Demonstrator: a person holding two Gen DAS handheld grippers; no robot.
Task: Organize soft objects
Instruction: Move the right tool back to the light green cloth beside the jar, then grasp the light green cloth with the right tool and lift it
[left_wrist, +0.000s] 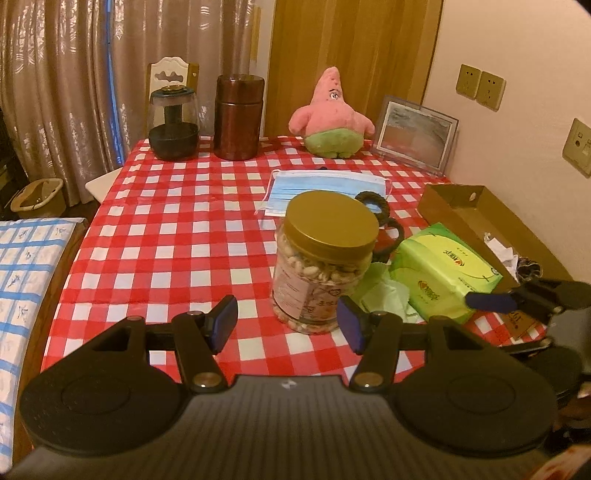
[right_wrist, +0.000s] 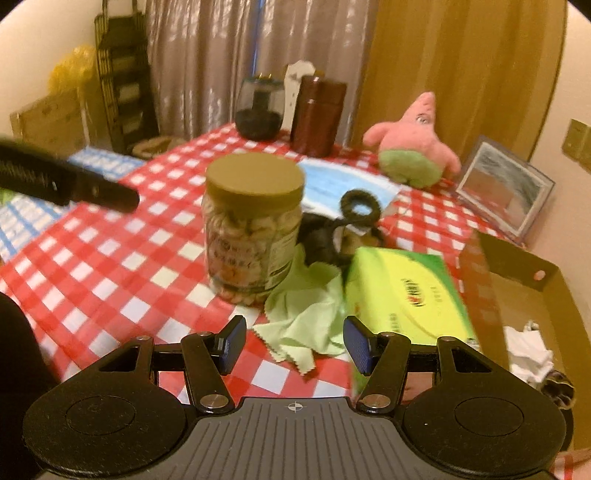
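The table (left_wrist: 177, 236) is covered by a red-and-white checked cloth. Far edge, left to right: dark glass jar (left_wrist: 173, 123), brown canister (left_wrist: 238, 116), pink plush (left_wrist: 331, 114), picture frame (left_wrist: 415, 133). Centre: blue mask (left_wrist: 325, 190), nut jar (left_wrist: 325, 258). Right: green cloth (right_wrist: 304, 319), tissue pack (left_wrist: 441, 273), cardboard tray (left_wrist: 476, 210).

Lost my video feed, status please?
Left gripper and right gripper open, empty. Green cloth ahead of right gripper. Jar crowds it.

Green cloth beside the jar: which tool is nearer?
Right. The right tool hangs open just short of the green cloth; the left tool faces the jar, cloth off to its right.
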